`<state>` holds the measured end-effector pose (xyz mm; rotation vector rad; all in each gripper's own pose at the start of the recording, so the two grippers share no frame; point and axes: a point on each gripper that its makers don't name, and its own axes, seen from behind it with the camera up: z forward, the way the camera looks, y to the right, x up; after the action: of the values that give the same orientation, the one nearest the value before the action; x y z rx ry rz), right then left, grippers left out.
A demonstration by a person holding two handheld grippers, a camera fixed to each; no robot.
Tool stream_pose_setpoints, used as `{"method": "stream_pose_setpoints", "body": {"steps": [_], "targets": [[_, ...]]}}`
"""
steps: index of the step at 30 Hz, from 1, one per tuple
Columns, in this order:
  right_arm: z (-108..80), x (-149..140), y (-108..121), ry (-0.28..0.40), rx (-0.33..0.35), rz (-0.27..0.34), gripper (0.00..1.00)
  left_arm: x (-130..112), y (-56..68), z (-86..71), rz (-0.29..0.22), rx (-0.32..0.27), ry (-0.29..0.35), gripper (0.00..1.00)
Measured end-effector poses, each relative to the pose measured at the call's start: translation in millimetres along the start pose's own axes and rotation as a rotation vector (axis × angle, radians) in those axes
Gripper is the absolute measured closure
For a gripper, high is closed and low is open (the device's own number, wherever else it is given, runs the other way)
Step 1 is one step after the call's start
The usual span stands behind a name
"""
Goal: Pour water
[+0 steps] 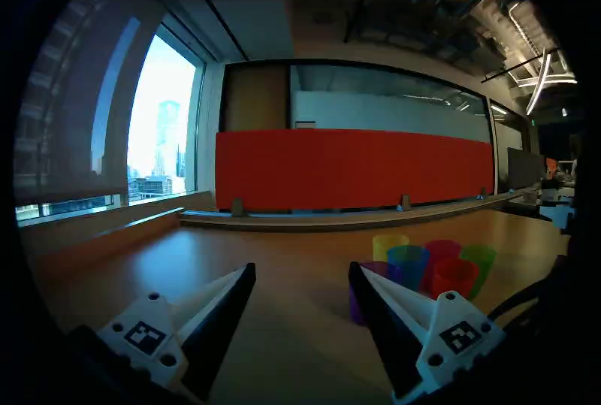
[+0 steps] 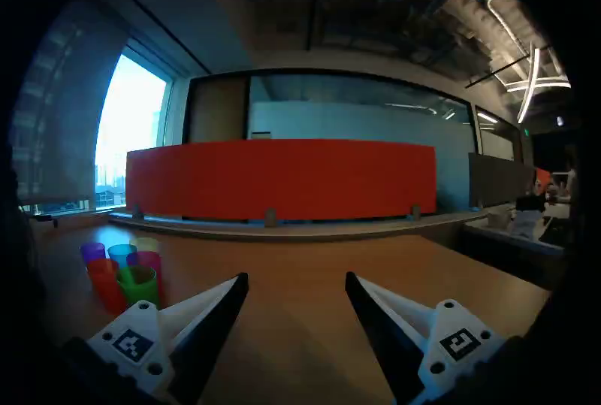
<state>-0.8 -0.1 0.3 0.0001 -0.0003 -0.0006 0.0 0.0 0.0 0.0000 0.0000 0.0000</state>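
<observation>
A cluster of several coloured plastic cups stands on the wooden table (image 1: 300, 255). In the left gripper view, the yellow cup (image 1: 389, 245), blue cup (image 1: 408, 264), magenta cup (image 1: 443, 249), green cup (image 1: 478, 261), red cup (image 1: 453, 277) and purple cup (image 1: 361, 296) sit just beyond the right finger. My left gripper (image 1: 302, 273) is open and holds nothing. In the right gripper view the same cups (image 2: 124, 273) stand to the left, the green cup (image 2: 137, 283) nearest. My right gripper (image 2: 295, 281) is open and holds nothing, low over the table (image 2: 315, 262).
A red divider panel (image 1: 353, 168) runs along the table's far edge, also seen as a red panel (image 2: 282, 179). A bright window (image 1: 158, 134) lies to the left. Further desks (image 2: 518, 232) with items stand at the right.
</observation>
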Motion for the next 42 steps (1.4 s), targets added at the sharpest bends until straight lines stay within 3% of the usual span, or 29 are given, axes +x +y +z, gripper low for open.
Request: {"method": "stream_pose_setpoints", "body": {"steps": [33,42], "targets": [[0.0,5.1,0.0,0.011,0.003,-0.01,0.0,1.1,-2.7,0.5,0.005,0.025,-0.007,0.08],[0.0,41.8,-7.9,0.026,0.036,-0.027,0.0,33.8,3.5,2.6,-0.027,0.006,0.015,0.08]]}}
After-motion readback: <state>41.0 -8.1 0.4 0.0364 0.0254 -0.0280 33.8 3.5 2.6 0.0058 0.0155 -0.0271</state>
